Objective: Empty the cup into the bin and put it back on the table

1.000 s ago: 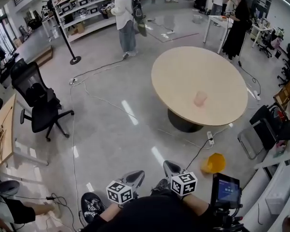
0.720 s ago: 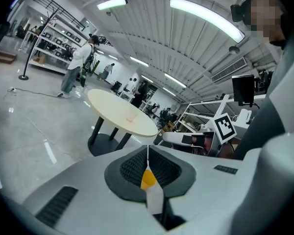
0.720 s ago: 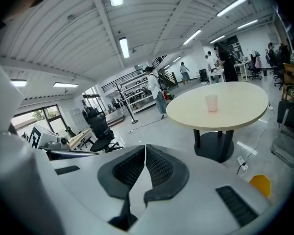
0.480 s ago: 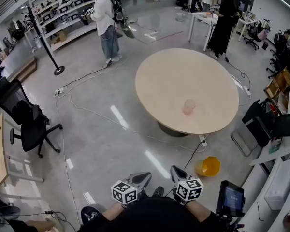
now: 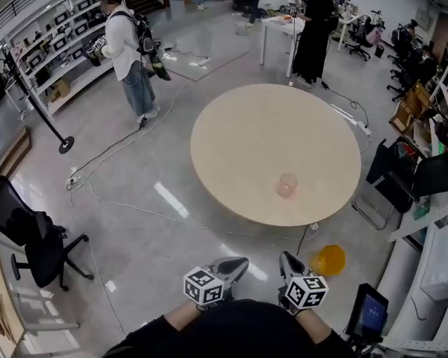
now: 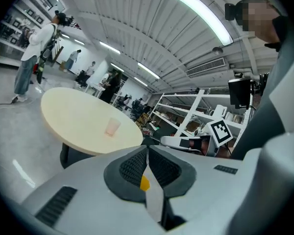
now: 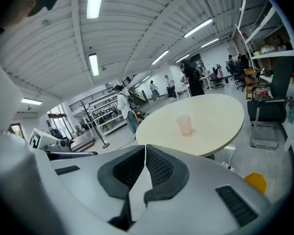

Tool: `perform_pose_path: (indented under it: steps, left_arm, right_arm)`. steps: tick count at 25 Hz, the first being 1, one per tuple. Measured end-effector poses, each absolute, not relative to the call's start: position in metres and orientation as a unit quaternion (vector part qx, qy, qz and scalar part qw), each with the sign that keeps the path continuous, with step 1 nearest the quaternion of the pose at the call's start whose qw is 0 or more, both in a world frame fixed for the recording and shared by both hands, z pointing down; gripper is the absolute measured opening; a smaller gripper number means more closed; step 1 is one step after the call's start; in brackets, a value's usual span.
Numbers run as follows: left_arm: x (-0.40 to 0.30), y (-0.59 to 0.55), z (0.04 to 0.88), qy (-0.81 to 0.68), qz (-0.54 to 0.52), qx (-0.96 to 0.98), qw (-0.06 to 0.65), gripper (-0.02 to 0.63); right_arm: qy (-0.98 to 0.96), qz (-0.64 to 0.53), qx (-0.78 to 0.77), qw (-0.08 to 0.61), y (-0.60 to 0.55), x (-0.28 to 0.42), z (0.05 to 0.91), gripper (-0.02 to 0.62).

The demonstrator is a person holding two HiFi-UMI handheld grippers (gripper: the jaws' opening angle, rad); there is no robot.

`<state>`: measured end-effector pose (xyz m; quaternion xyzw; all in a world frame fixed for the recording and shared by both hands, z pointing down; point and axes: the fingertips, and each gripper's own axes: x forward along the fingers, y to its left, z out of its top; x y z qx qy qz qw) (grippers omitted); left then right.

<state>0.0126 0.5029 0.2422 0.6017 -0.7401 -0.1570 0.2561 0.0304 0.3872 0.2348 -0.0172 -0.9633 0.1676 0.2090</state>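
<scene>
A pale pink cup (image 5: pixel 287 185) is seen upright and alone on a round table (image 5: pixel 246 125), set toward 5 o'clock on the top and a little in from the rim. Its wall looks thin and translucent, probably plastic. What it holds, if anything, cannot be made out from here.

The cup is judged to be light, slick-sided and easily crushed or tipped. A gentle pinch across the middle of the wall seems best. The rim would flex most, and a hold low at the base might let the cup topple. A squeeze that is too hard could buckle the wall. The cup will need to be kept level until it is over the bin.

A yellow bin (image 5: pixel 329 260) is seen on the floor at 5 o'clock from the table, just beyond its edge and well apart from the cup.

The left gripper (image 5: pixel 235 263) and the right gripper (image 5: pixel 290 263) are held low in front of the person, at 6 o'clock from the table, with open floor between them and the cup. Each gripper's jaws are closed together with nothing held between the pads. Both are pointed roughly at 12 o'clock, toward the table. The bin lies at 3 o'clock from the right gripper.

The task is judged not yet begun, since the cup is untouched and out of reach.

A person with a backpack (image 5: pixel 127 51) is seen at 10 o'clock from the table.
</scene>
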Motion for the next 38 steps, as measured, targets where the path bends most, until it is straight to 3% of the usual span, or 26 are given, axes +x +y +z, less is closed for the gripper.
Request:
perform_pose_path:
  steps: [12,23,26,32,38]
  left_arm:
    - [-0.053,0.476,0.260,-0.659,-0.140,0.684,0.281,0.026]
    - [-0.133,0.389,0.274,-0.667,-0.058,0.700,0.246,0.029]
    - [-0.157,0.350,0.278,-0.669,-0.035,0.704,0.237,0.088]
    - [-0.177,0.302,0.295,-0.678,0.004,0.689,0.256,0.194]
    - [-0.195,0.276,0.339,-0.640,0.130,0.712,0.258,0.239]
  right_arm:
    - [-0.954,0.194,0.093,0.211,0.370,-0.002,0.252,0.017]
    - [-0.962,0.183,0.066,0.192,0.280,-0.064,0.271,0.020]
    - [-0.971,0.148,0.040,0.184,0.244,-0.096,0.270,0.032]
    - [-0.971,0.129,-0.015,0.202,0.209,-0.122,0.282,0.138]
    - [-0.970,0.086,-0.061,0.220,0.188,-0.139,0.302,0.150]
